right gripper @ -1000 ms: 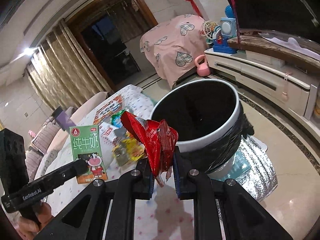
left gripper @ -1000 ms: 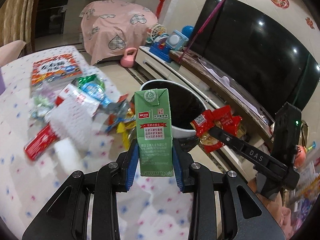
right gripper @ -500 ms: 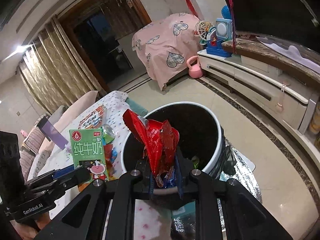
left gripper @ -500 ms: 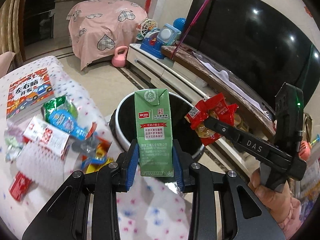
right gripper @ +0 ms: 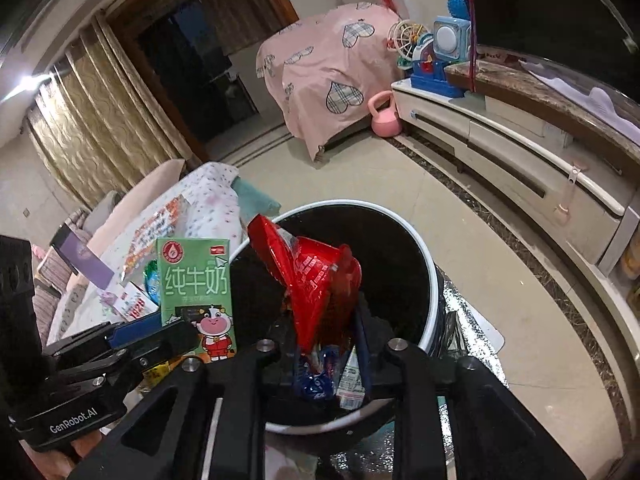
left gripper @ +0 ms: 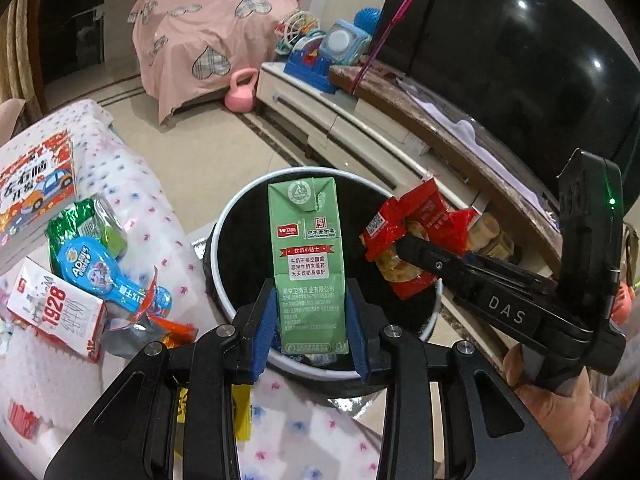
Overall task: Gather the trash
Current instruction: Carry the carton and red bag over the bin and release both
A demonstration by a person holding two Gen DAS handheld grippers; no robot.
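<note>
The left gripper (left gripper: 311, 330) clamps the carton (left gripper: 308, 264) upright over the near rim of the bin (left gripper: 224, 220), so it can fall inside. The right gripper (right gripper: 325, 350) pinches the red wrapper (right gripper: 316, 280) above the bin's opening. More trash (left gripper: 80, 268) lies on the table's edge beside the bin.

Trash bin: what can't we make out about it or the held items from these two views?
- Trash bin bottom, left wrist view: dark, and the green milk carton held by the left tool covers the middle.
- Bin contents, right wrist view: the red snack wrapper and right tool block most; only scraps show.
- Right tool's grip on the wrapper: hidden behind it.
- Carton print: too small to read.
</note>
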